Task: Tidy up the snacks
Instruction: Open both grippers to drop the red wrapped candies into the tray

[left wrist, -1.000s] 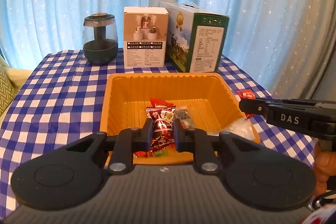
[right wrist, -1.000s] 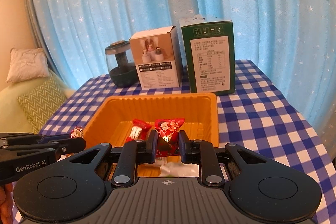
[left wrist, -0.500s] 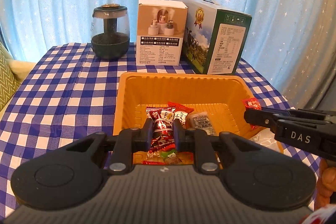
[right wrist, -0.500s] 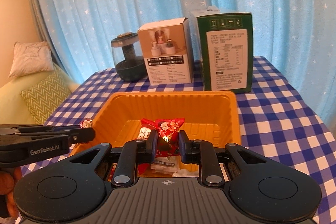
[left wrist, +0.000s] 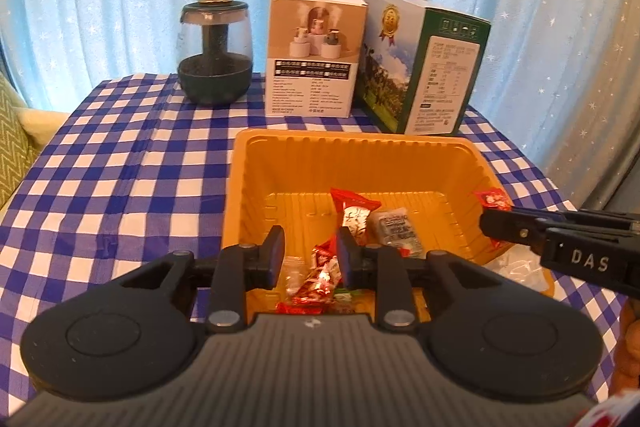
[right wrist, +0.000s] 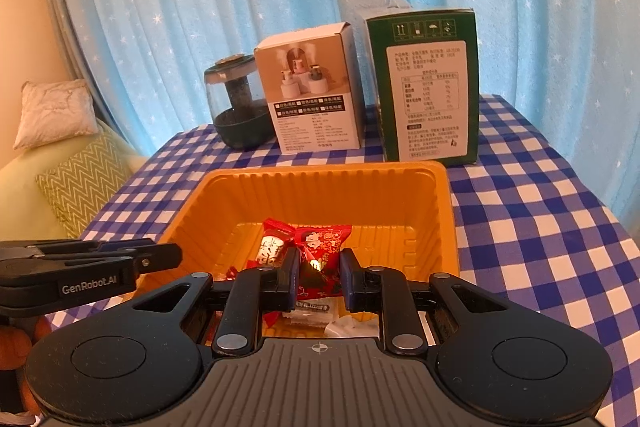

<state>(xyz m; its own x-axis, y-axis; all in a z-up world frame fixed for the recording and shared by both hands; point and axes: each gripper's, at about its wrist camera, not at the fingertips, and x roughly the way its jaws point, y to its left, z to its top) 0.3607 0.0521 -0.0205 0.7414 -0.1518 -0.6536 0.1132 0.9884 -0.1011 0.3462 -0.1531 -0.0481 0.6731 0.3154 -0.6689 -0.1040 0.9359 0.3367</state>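
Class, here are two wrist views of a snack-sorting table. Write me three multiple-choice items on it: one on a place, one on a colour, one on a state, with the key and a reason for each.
1. Where does the orange tray stand relative to the white box and the green box?
A. In front of them, nearer the cameras
B. Behind them, against the curtain
C. On top of them

2. What colours is the checked tablecloth?
A. Red and white
B. Blue and white
C. Green and yellow

3. What state is the right tool in?
A. Wide open and empty
B. Shut on a glass jar
C. Shut on a red snack packet

Key
1: A, both boxes rise beyond the tray's far rim.
2: B, blue and white squares cover the table.
3: C, its fingers press the packet from both sides above the tray.
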